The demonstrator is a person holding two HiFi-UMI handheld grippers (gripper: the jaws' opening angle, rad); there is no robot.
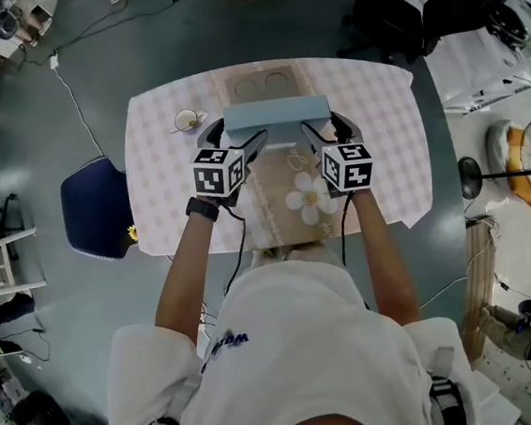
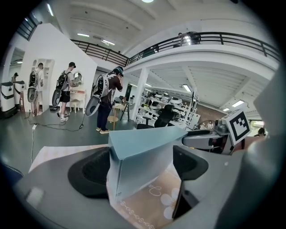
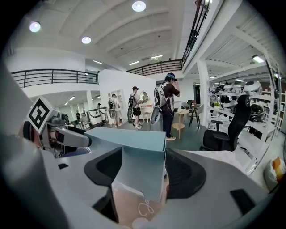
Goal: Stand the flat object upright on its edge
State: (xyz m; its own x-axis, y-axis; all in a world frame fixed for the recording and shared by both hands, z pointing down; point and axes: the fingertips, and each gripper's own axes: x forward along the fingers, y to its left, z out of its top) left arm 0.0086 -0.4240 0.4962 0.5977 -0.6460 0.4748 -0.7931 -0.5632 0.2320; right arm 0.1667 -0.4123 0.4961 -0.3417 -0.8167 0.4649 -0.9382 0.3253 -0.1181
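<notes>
A flat light-blue box (image 1: 274,113) stands upright on its long edge across the far end of a brown flower-printed mat (image 1: 302,198). My left gripper (image 1: 236,136) straddles the box's left end. In the left gripper view the box (image 2: 143,154) sits between the jaws, with a strip of mat showing between it and the right-hand jaw, so this gripper (image 2: 140,164) is open. My right gripper (image 1: 328,127) is at the box's right end. In the right gripper view the box (image 3: 145,161) fills the gap, and the gripper (image 3: 143,173) has both jaws against its faces.
The pale checked table (image 1: 167,170) also carries a wooden tray with two round recesses (image 1: 263,84) behind the box and a small round dish (image 1: 186,121) at the far left. A blue chair (image 1: 97,207) stands left of the table. People stand on the floor beyond.
</notes>
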